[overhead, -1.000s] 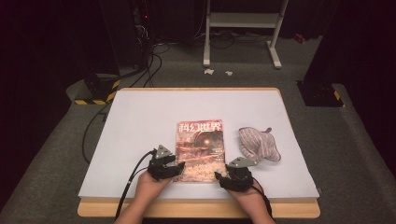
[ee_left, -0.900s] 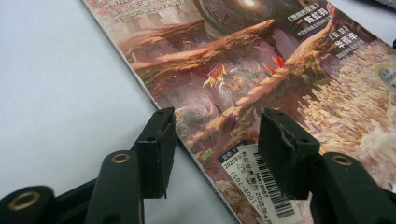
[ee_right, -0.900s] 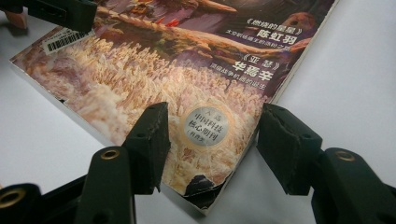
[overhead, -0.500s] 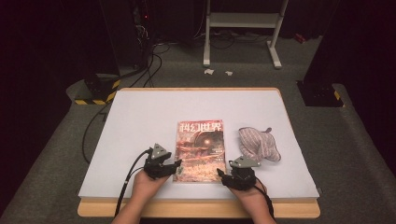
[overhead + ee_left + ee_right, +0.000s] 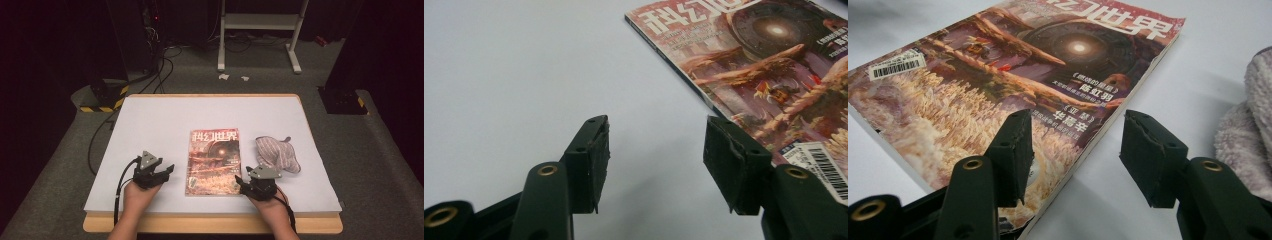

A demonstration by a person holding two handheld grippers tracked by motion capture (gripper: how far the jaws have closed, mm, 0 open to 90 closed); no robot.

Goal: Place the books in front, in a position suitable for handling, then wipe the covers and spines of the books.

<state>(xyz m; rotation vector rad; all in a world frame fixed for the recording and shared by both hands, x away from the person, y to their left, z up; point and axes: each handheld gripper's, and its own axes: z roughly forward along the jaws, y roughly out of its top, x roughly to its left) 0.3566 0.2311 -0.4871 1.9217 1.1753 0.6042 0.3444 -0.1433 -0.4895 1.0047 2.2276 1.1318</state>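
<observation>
The high view looks forward and down from above the person's edge of the counter (image 5: 150, 120), taking in its whole top. Each tool view rides low and close, looking along its own jaws across the surface. All three share the magazine (image 5: 213, 161) (image 5: 774, 65) (image 5: 1013, 85), seen from opposite edges by the tool views.

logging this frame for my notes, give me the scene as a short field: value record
surface: white table top
magazine: lies flat and closed at mid table, cover up, barcode sticker near its left front corner
cloth: striped cloth crumpled to the right of the magazine, apart from it
left gripper: open, nothing between its jaws, just left of the magazine's left edge
right gripper: open, at the magazine's near right corner, one jaw above the cover, the other outside the edge, not clamped
</observation>
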